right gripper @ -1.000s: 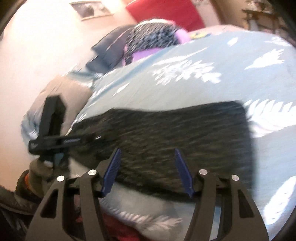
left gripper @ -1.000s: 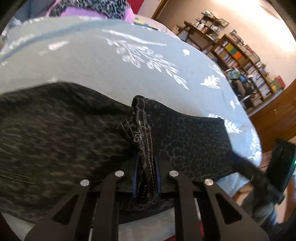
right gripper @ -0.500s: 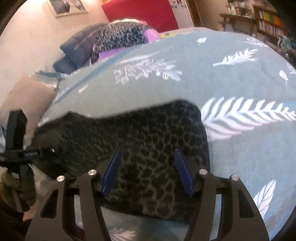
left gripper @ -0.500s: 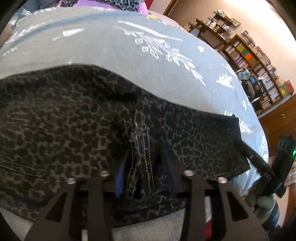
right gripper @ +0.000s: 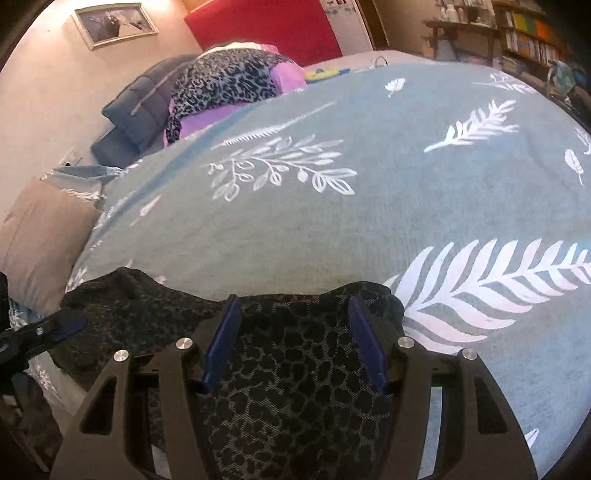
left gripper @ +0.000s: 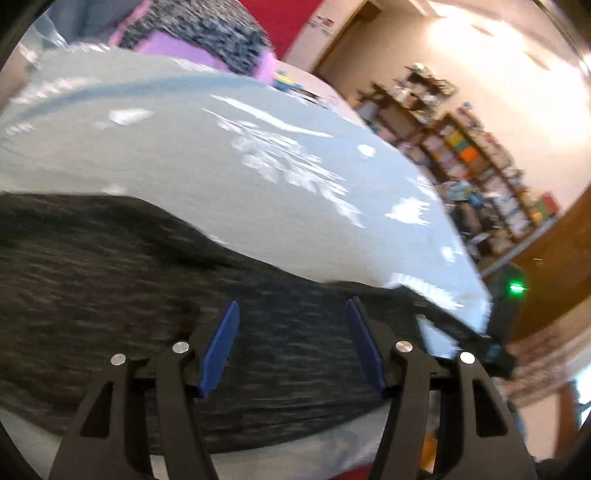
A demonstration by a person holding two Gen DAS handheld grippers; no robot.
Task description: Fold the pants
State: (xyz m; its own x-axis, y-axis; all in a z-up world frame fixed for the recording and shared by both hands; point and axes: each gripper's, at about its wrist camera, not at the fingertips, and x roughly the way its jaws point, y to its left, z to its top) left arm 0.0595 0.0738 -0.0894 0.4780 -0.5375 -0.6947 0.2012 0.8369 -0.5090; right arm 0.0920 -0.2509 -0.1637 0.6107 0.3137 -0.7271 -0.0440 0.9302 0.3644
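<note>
- The left gripper (left gripper: 291,347), in the left wrist view, sits at the lower middle of the frame with its blue pads spread wide and nothing between them. The whole view is motion-blurred.
- Below and behind those pads the pants (left gripper: 110,280) fill the lower left as a dark, smeared band lying flat on the bedspread (left gripper: 184,155). With the jaws parted over cloth that lies flat, I judge a fold has just been laid down here.
- At the right edge a dark device with a green light (left gripper: 516,286) shows; I take it for part of the other gripper, but blur makes that uncertain. A bookshelf (left gripper: 480,155) stands at the upper right; no spine can be read.
- The right gripper (right gripper: 293,339), in the right wrist view, also stands spread and empty at the lower middle, hovering just over the near end of the pants (right gripper: 295,398).
- The leopard-print cloth runs from bottom centre toward the lower left, where the tip of the other tool (right gripper: 55,326) reaches it.
- A framed picture (right gripper: 116,22) hangs at the upper left; no writing or brand is legible anywhere.
</note>
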